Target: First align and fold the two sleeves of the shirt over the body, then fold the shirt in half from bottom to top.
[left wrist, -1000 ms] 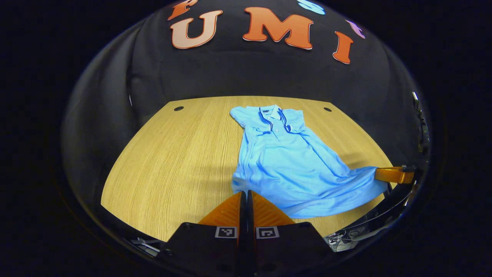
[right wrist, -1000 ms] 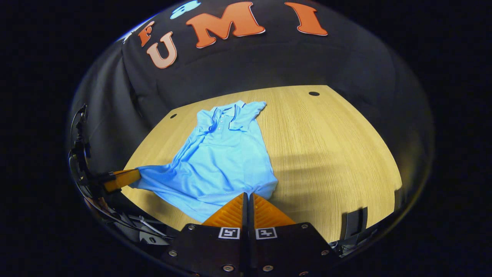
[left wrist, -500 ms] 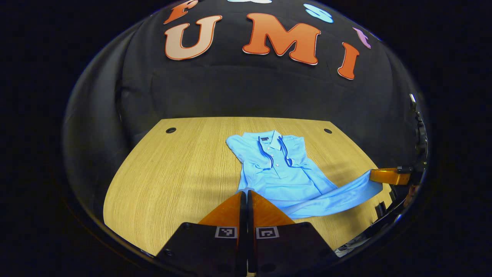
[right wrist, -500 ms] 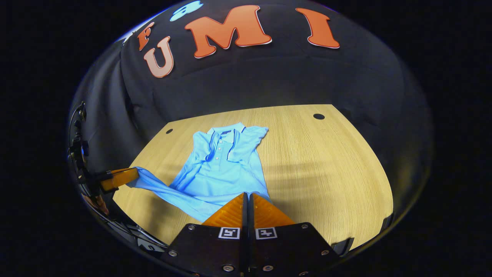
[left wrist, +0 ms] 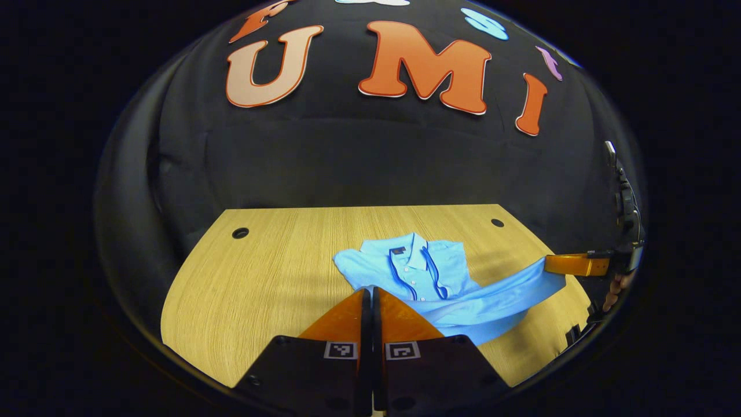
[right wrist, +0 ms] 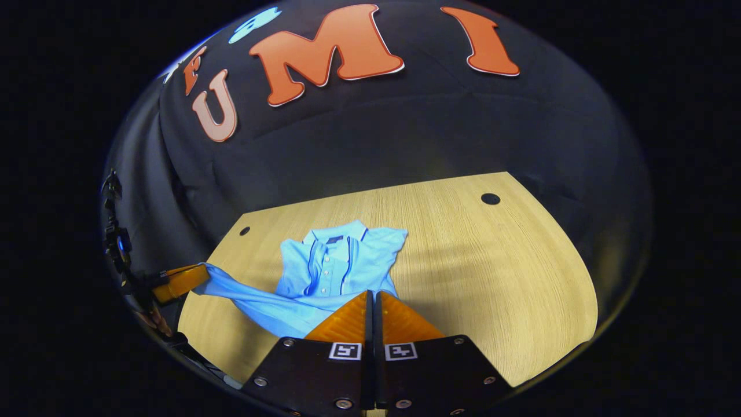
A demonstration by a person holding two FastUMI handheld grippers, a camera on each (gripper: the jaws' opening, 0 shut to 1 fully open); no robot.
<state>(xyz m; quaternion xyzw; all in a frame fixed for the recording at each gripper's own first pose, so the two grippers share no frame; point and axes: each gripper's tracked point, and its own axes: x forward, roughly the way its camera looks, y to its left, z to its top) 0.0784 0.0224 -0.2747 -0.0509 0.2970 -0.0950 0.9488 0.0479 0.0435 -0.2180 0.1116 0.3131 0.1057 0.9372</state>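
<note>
Fingers of left gripper (left wrist: 367, 292) pressed together, with blue cloth running in under the tips; by the look of it, clamped on one bottom corner of the polo shirt (left wrist: 417, 272). Same with right gripper (right wrist: 370, 294): fingers closed tight, cloth disappearing between them at the other hem corner. In the left gripper view, seen off to the side too, with the hem (left wrist: 492, 295) pulled into a taut band leading up to it.

Collar (right wrist: 336, 234) and button placket (right wrist: 327, 269) flat on the wooden tabletop (left wrist: 260, 278), toward the far side, near the booth wall. Lower body held up off the wood and stretched between the two grippers, hanging over the chest area. Short sleeves drawn in close beside the collar; cannot tell whether laid squarely over the body.

Judged to be the last step, bottom-to-top fold, roughly midway: hem not yet down on the shoulders.

Handling, as a judgement: light, soft knit, no stiffness at all, so sags wherever not held and wrinkles readily. Not fragile, little slip on the wood, so the collar end likely to drag if pulled sideways. Best held right at the two hem corners, as now, with an even pull across to keep the edge straight. Lay down slowly, both corners level, just short of the collar. Risk: one corner ahead of the other, giving a skewed fold.
</note>
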